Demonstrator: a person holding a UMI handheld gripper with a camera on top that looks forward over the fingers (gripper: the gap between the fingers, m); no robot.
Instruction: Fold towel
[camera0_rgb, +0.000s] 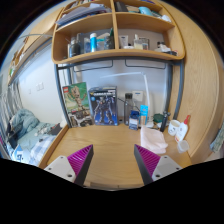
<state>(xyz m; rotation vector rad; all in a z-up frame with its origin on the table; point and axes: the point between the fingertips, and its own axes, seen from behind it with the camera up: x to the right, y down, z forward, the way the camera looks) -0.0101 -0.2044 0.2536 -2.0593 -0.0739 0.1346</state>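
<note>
1. Right of centre in the frame, a pale crumpled cloth (153, 139), seemingly the towel, lies bunched on the wooden desk (110, 145). It sits just beyond the right finger and clear of it.
2. At the bottom of the frame the gripper (113, 165) has its fingers spread wide, with the purple pads (80, 158) facing each other. Nothing is held; only bare desk shows between them.
3. Behind the cloth, toward the middle right, stand a few bottles (143, 112), and more small containers (178, 127) sit at the far right of the desk.
4. At centre left, two printed boxes (90, 103) stand upright against the back of the desk.
5. Across the top, wooden shelves (110, 40) hold assorted small items.
6. At the left edge, a bed (22, 130) carries rumpled bedding.
</note>
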